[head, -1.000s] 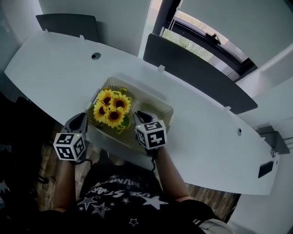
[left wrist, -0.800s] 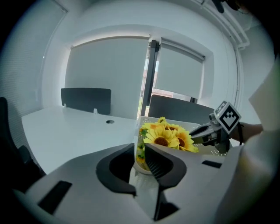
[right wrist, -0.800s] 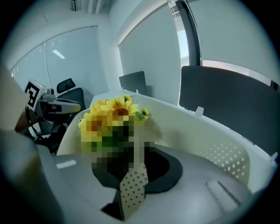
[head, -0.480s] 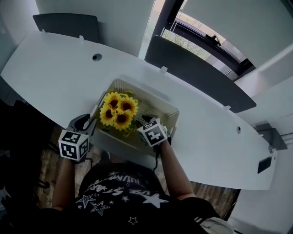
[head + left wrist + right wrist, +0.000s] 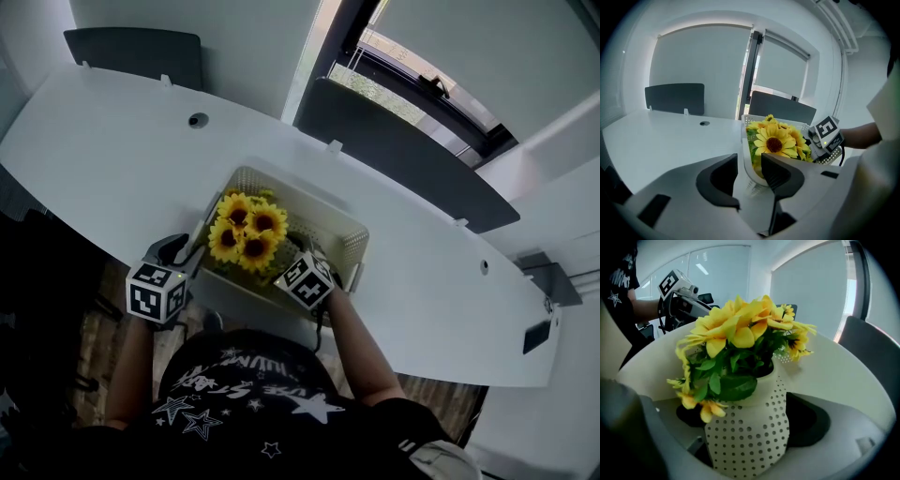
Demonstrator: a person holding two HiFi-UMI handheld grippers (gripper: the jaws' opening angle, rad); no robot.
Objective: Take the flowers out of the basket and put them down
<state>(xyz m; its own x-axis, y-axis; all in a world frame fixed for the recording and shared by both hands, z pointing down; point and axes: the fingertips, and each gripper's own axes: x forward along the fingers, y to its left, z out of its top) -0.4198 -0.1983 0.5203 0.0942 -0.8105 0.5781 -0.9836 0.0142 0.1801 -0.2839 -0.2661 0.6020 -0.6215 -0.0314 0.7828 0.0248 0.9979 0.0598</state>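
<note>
Your left gripper [image 5: 749, 162] and right gripper [image 5: 747, 425] have just been opening: fingers wide, astride the basket [image 5: 352, 246] wall, flowers [image 5: 246, 230] inside.

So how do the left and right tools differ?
The left tool's gap is narrow, the right tool's much wider. The left tool straddles the basket's left corner, the right tool a dotted wall beyond the flowers. Shared: both have just been opening, basket wall between the jaws, unsqueezed.

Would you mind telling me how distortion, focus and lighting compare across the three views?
Head view: sharp, the table evenly bright without glare. Left gripper view: fisheye with black corners, flowers crisp. Right gripper view: the basket looms close and slightly soft.
</note>
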